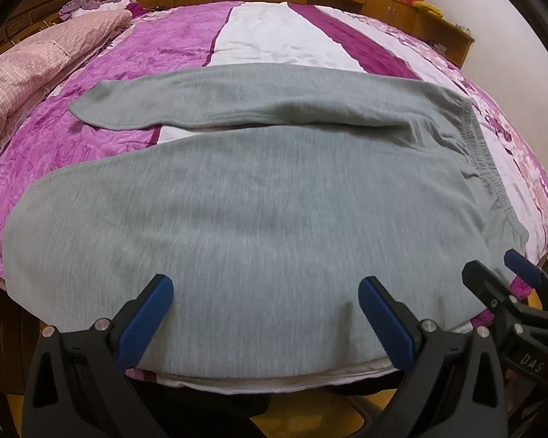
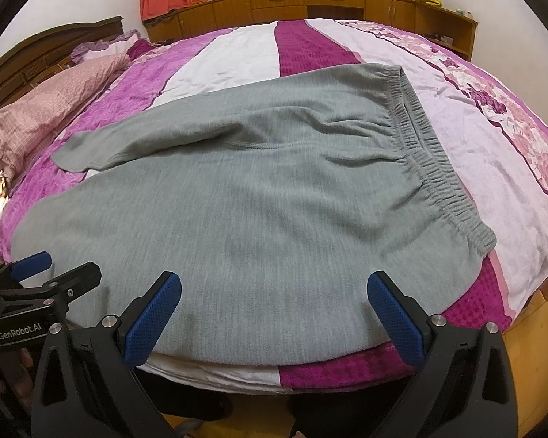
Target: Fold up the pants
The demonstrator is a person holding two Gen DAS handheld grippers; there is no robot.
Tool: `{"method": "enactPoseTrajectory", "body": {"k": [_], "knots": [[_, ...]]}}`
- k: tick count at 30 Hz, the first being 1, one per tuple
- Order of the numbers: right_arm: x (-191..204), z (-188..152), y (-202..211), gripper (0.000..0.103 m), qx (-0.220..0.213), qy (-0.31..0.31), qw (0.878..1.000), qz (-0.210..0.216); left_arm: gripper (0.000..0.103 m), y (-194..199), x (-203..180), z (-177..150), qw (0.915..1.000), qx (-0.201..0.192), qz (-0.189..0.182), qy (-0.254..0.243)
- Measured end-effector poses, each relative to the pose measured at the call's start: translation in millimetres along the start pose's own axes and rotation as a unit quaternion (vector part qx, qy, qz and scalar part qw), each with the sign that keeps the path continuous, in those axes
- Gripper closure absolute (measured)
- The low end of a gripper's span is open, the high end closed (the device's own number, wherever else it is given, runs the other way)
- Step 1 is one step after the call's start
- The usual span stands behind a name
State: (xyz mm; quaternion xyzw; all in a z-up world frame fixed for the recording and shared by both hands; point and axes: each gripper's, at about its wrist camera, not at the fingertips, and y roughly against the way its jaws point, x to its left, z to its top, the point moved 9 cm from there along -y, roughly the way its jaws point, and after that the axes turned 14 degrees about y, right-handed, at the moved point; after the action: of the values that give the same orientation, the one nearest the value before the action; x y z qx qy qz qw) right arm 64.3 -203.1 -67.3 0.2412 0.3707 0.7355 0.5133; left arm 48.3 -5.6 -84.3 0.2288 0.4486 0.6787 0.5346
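Over on the left, the pink pillow is sitting against the headboard, well clear of the action. The grey pants are lying spread across the bed, legs running out to the left, waistband off to the right. The far leg is angling away from the near one, a wedge of bedspread showing between them, so in my judgement the first fold, leg onto leg, is not yet done.

Now the left gripper is hovering at the near edge of the bed, over the near leg, its blue pads spread wide and gripping nothing. It is looking like a set-up to take the near hem of that leg. Beside it to the right, the right gripper is poised the same way, jaws wide apart and empty, over the seat of the pants nearer the waistband. Two holds spaced along one long edge would let the cloth lift evenly rather than sag in the middle, I reckon.

What I'm not making out: the near leg's cuff is running off toward the left edge and blurring there. Whether the pads are touching the fabric or just above it, I cannot tell. Fingers are peeking in at the lower left, mostly cut off. The cupboards at the far wall are too small to read.
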Motion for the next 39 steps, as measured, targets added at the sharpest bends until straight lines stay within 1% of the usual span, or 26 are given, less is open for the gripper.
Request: {"method": "enactPoseTrajectory", "body": {"k": [10, 21, 33, 39], "knots": [[0.0, 2.5, 0.6, 0.004, -0.001, 0.000, 1.000, -0.003, 0.000, 1.3, -3.8, 6.8, 0.9999, 0.005, 0.007, -0.010], [-11.4, 21.1, 3.9, 0.004, 0.001, 0.002, 1.000, 0.005, 0.000, 0.9, -7.1, 20.6, 0.9996, 0.014, 0.010, -0.023], [-32.6, 50.6, 2.2, 0.004, 0.000, 0.019, 1.000, 0.001, 0.000, -9.0, -10.5, 56.2, 0.9990, 0.025, 0.005, -0.037], [-49.2, 70.7, -7.0, 0.004, 0.001, 0.015, 1.000, 0.006, 0.000, -20.0, -12.9, 82.4, 0.9985, 0.029, 0.005, -0.046]]}}
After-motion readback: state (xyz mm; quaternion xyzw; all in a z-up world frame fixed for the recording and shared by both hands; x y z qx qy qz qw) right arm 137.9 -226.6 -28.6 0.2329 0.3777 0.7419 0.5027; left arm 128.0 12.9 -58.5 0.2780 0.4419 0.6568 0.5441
